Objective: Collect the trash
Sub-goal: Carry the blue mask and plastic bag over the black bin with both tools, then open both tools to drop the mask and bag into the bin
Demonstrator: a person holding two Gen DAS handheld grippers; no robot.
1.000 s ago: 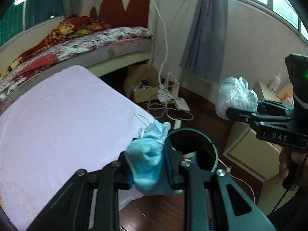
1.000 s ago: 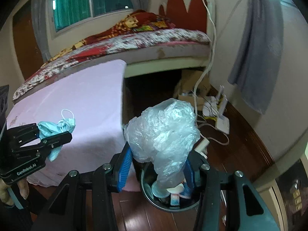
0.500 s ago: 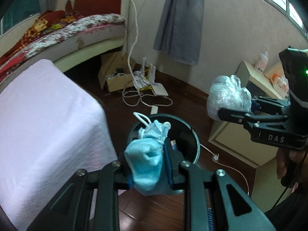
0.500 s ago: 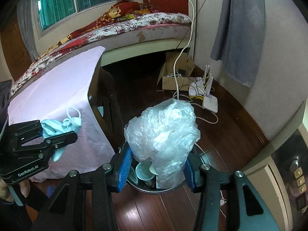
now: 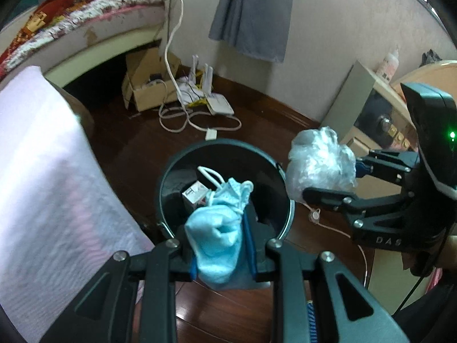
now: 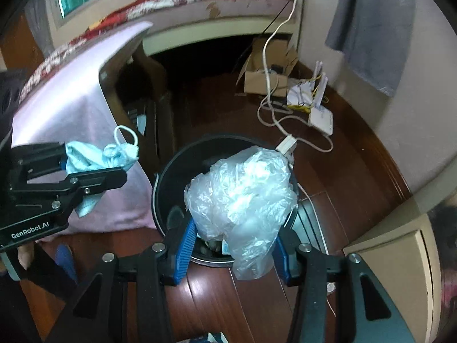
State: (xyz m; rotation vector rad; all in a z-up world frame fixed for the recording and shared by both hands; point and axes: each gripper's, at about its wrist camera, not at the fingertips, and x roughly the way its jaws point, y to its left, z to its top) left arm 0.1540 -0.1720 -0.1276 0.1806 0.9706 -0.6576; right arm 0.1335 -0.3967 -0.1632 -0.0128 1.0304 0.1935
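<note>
Two hand-held grippers above a floor bin. The left gripper [image 5: 220, 245] has its jaws closed narrowly on a crumpled blue face mask [image 5: 220, 237], whose white ear loop [image 5: 210, 175] sticks up free. The right gripper [image 6: 232, 243] has its jaws spread wider, clamping a wad of clear plastic bag [image 6: 240, 191]. Both loads hang over or just beside the mouth of the black trash bin [image 5: 171, 171], which stands on the dark wood floor [image 5: 128, 143] and already holds a small white carton [image 5: 195, 194].

Risks, as judged from this pose: the bag wad is light and springy, so on release it may cling to a pad or drift past the rim onto the floor; seen from the left wrist view, it sits nearer the bin's right rim than its centre. The mask's loose loop could catch on a finger [image 5: 248, 228] and keep the mask from falling. Opening both grippers together invites one load knocking the other aside.

Surroundings: a table draped in pink cloth [image 5: 42, 185] stands just beside the bin on the left; white cables [image 5: 177, 120], a router [image 5: 220, 105] and a cardboard box [image 5: 145, 91] lie near the wall beyond; a pale cabinet [image 6: 394, 257] stands to the right. None of these blocks the bin's mouth.
</note>
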